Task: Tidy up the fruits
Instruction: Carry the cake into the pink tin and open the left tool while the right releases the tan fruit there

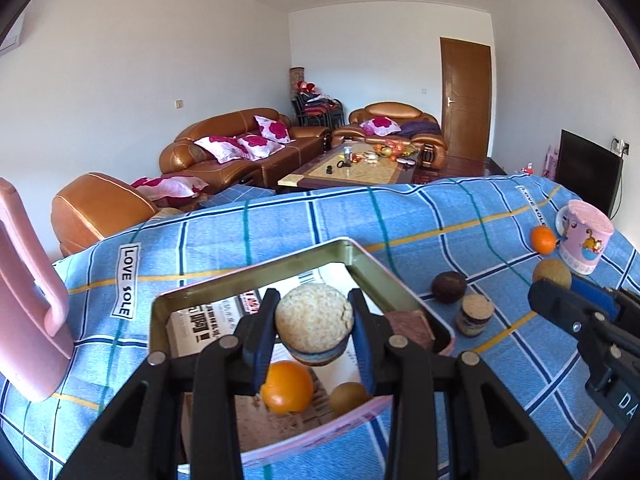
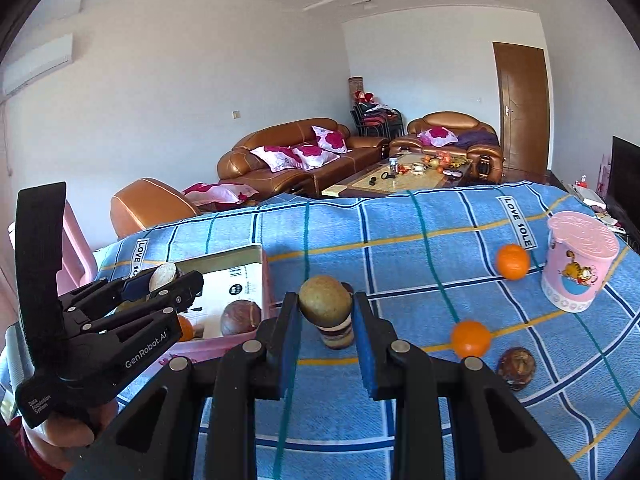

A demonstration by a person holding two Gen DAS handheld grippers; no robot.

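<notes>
Your left gripper [image 1: 314,330] fingers clamp a pale round fruit [image 1: 314,316] over the tin [image 1: 256,276]; right gripper [image 2: 326,320] fingers clamp a brown fruit [image 2: 325,300].

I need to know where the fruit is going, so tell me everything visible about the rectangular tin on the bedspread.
The tin is a shallow, open rectangular box with rounded corners, dull gold metal inside and pink outer walls. It rests flat on the blue checked bedspread. Printed paper lines its floor. An orange, a brownish round fruit and a dark reddish fruit lie inside. The left gripper, holding a pale round item, hangs over it.
</notes>
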